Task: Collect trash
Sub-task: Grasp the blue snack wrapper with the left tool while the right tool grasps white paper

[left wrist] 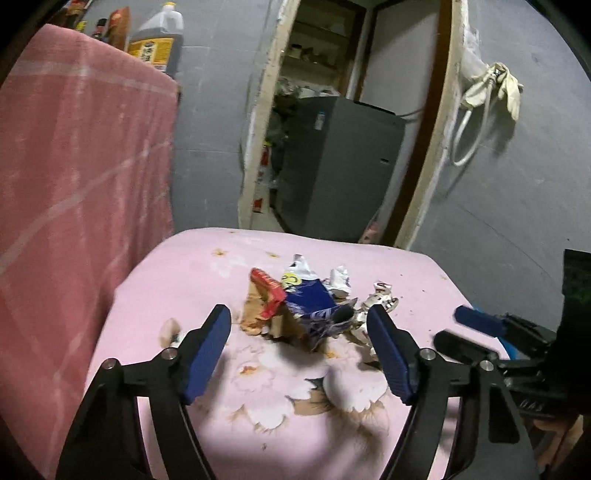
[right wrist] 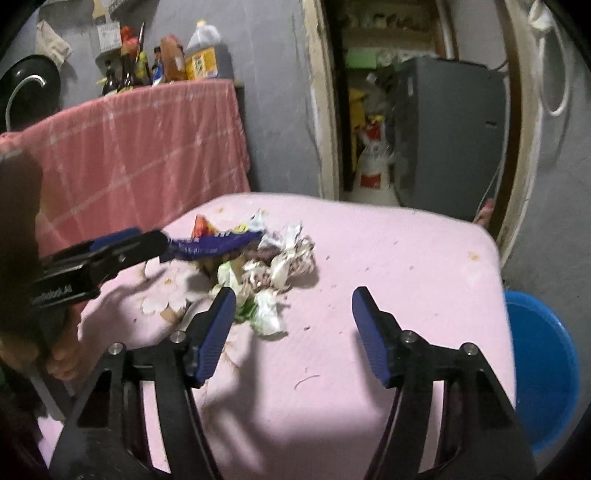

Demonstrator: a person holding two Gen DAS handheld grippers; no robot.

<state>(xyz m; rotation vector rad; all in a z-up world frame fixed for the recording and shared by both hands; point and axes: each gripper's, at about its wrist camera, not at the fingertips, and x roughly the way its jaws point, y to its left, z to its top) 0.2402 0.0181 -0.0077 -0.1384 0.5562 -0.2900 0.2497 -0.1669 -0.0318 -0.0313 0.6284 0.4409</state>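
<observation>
While both tools hung over the pink flowered cloth-covered surface (left wrist: pixel 177 280), the step in hand looked like the approach to the first pick-up, with nothing yet lifted. Furthest left, a pink checked cloth (left wrist: pixel 74 166) draped a higher stand that carried a large amber plastic jug with a yellow cap (left wrist: pixel 157 35) and some dark bottles.

Next came the left tool (left wrist: pixel 299 321), its blue-padded jaws partly spread and bare, framing the near edge of the heap of crumpled wrappers (left wrist: pixel 306 299): a red packet, a blue and white foil bag, and white scraps lay bunched together near the middle of the surface. From the right wrist view that tool's tip seemed to reach the blue bag, though contact could not be told.

Right of it, the right tool (right wrist: pixel 293 306) stood moderately wide, holding nothing, its left pad just beside the white and green scraps (right wrist: pixel 264 310).

The next move probably called for lowering onto one wrapper and closing firmly, since the thin foil could slip or drag its neighbours.

Furthest right, a round blue plastic basin (right wrist: pixel 546 369) sat low beside the surface; what it held could not be seen.
</observation>
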